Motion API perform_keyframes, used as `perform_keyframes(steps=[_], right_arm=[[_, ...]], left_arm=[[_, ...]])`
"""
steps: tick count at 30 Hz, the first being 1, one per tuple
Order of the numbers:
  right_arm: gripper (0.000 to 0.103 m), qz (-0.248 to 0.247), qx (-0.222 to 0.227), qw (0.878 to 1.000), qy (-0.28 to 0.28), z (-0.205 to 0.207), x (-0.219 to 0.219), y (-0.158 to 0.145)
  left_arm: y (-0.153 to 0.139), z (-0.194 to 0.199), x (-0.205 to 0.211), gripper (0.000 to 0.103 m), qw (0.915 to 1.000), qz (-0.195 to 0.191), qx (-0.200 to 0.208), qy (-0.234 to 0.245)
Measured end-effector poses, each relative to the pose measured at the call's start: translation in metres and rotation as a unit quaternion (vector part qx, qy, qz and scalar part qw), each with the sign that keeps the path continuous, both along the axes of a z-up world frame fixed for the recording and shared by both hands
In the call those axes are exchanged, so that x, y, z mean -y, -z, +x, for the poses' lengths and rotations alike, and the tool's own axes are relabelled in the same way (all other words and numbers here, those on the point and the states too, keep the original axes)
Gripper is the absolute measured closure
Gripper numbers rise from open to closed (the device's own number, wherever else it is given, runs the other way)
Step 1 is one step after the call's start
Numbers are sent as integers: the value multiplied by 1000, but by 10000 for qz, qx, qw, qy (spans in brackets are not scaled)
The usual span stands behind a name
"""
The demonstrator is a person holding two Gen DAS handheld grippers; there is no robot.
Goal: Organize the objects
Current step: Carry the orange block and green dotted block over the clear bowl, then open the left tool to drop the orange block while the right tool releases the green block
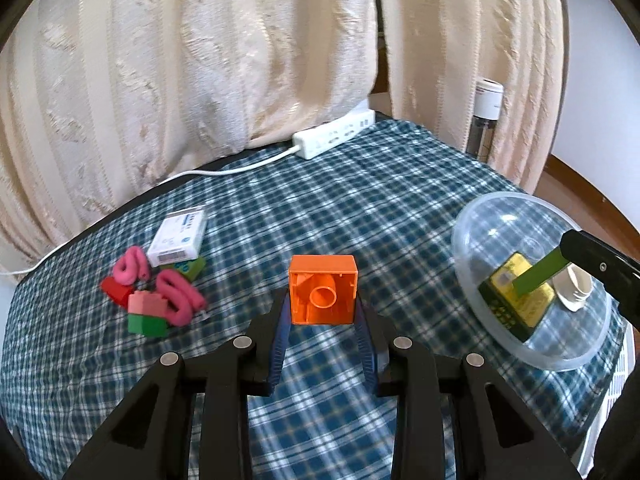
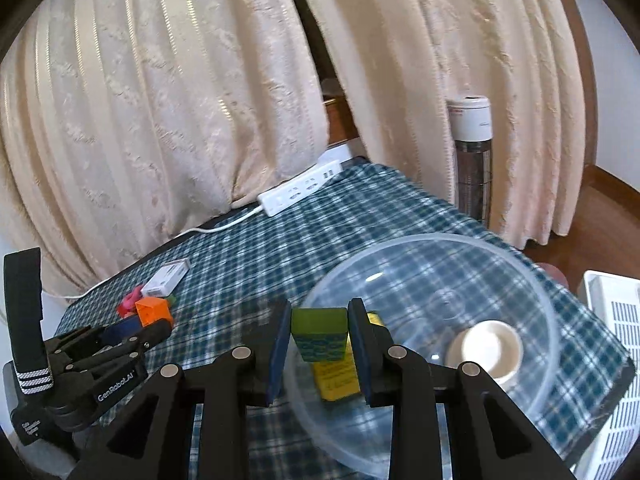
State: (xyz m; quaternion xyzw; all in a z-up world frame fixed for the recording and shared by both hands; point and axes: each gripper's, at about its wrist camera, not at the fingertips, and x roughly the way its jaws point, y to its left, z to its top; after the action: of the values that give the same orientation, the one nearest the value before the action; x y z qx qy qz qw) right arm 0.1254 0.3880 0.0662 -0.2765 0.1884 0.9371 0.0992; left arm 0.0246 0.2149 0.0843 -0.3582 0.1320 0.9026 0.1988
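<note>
Midway, both claws carry blocks toward the clear bowl (image 1: 480,216).
Left claw (image 1: 322,312) is clamped on the orange block (image 1: 323,290) above the tabletop; right claw (image 2: 319,336) grips a green block (image 2: 319,334) over the bowl, which holds a yellow box (image 1: 520,300) and cup (image 2: 490,344). Far left, a pile of blocks (image 1: 146,312) remains.

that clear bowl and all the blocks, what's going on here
A person with a gripper in each hand is sorting small things into the clear bowl. The left gripper holds an orange block above the checked cloth. The right gripper holds a green block over the bowl, where a yellow box and a white cup already sit. More blocks and pink hair ties wait in a pile.
</note>
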Motion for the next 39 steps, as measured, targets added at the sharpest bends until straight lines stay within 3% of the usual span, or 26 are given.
perform_keyframes(steps=[14, 29, 31, 34, 39], right_arm=[[72, -87, 120, 9987, 492, 24, -40, 10], [72, -325, 207, 9975, 600, 26, -64, 21], [71, -387, 184, 9969, 661, 26, -68, 22], [61, -452, 147, 9959, 768, 28, -75, 21], [61, -469, 152, 9953, 834, 29, -80, 22]], left_arm=[[5, 14, -59, 71, 9973, -48, 172, 707], [7, 15, -107, 71, 9911, 19, 416, 1265], [6, 14, -114, 71, 9901, 45, 433, 1334], [5, 10, -123, 71, 9892, 66, 424, 1399], [5, 2, -136, 70, 9882, 92, 475, 1452]])
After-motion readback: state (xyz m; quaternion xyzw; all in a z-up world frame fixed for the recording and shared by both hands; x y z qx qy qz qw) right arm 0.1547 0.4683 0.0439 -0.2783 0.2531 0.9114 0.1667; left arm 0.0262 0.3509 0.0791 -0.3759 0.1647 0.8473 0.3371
